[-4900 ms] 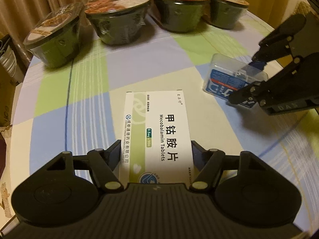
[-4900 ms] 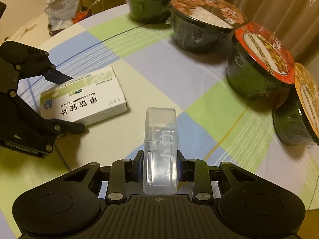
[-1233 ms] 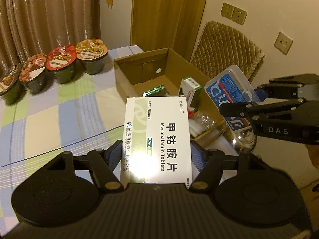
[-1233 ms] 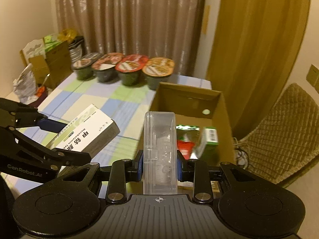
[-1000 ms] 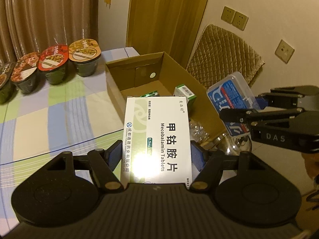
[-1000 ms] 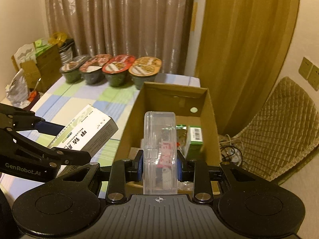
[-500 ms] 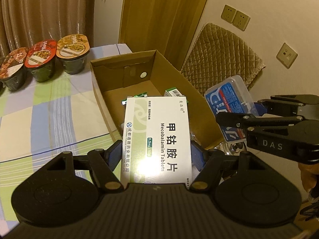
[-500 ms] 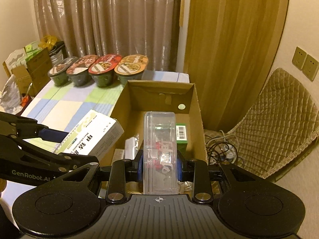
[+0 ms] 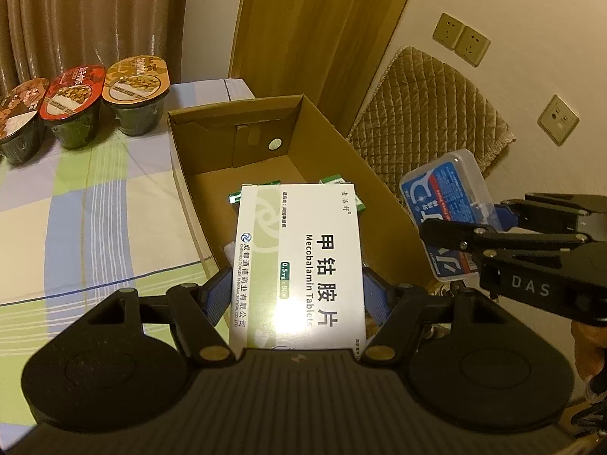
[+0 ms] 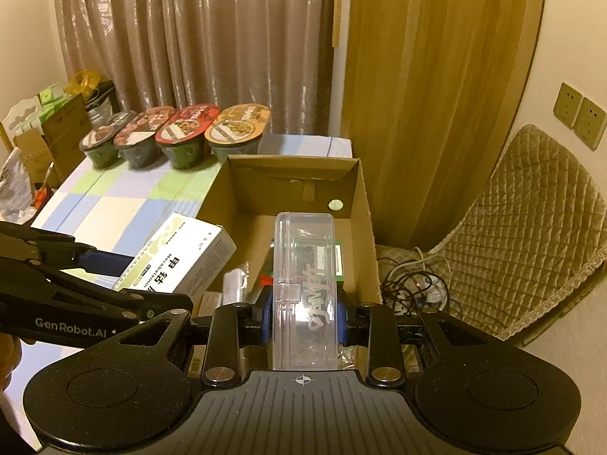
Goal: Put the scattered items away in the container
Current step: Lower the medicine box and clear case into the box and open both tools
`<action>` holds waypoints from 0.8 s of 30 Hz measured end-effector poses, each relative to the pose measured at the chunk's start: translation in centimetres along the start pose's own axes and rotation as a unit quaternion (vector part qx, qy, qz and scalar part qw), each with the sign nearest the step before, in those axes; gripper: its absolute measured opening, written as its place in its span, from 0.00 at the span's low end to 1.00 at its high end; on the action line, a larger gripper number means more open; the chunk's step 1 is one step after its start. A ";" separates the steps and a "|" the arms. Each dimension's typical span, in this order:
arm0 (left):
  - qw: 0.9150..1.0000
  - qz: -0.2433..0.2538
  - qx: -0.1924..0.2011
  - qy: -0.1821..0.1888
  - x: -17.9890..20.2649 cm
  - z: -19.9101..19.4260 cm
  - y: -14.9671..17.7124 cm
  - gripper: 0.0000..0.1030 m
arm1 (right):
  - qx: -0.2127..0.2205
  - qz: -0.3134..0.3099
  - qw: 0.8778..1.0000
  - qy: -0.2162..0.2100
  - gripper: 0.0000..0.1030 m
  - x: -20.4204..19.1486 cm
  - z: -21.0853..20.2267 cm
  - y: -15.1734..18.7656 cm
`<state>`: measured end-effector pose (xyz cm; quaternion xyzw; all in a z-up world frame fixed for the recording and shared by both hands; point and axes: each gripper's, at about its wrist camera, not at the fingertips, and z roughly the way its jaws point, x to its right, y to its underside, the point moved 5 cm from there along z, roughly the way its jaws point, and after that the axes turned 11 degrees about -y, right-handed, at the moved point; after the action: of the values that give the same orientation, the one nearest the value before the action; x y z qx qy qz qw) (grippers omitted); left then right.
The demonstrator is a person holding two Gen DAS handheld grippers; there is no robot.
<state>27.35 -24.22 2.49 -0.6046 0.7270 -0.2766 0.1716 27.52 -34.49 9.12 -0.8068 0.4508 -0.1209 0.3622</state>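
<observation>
Cardboard box (image 10: 362,204) sits open-topped below both my grippers, its far half bare-floored, small packs crowding the near end. My left gripper (image 9: 297,295) clamps the white tablet box (image 9: 299,265) above the cardboard box's left wall. My right gripper (image 10: 303,320) pinches the clear plastic case (image 10: 305,288) edge-up over the interior. Four lidded bowls (image 10: 178,136) line the checked tablecloth (image 10: 125,204) beyond the far-left corner.

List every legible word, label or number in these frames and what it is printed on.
"甲钴胺片", "Mecobalamin Tablets", "0.5mg": white medicine box in the left gripper.
"DAS": right gripper.
"GenRobot.AI": left gripper, right wrist view.
Clear plastic case, noodle bowl lids, green box in the cardboard box: print unreadable.
</observation>
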 end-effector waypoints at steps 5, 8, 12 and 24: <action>1.000 -0.007 -0.001 0.001 0.0 0.8 -0.6 0.64 | -0.001 0.003 1.000 0.000 0.33 0.6 0.6 -0.2; 1.000 -0.011 -0.002 0.004 0.2 1.3 -0.7 0.64 | -0.002 0.006 1.000 0.001 0.33 1.0 1.0 -0.3; 1.000 -0.017 -0.001 0.007 0.4 2.0 -0.9 0.65 | -0.004 0.008 1.000 0.003 0.33 1.4 1.3 -0.3; 0.999 -0.035 -0.003 -0.003 -0.6 3.4 -0.5 0.77 | -0.010 0.018 1.000 0.006 0.33 2.5 1.9 0.3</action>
<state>29.86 -24.31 0.05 -0.6307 0.7059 -0.2784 0.1626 29.74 -35.67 7.25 -0.8012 0.4689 -0.1144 0.3536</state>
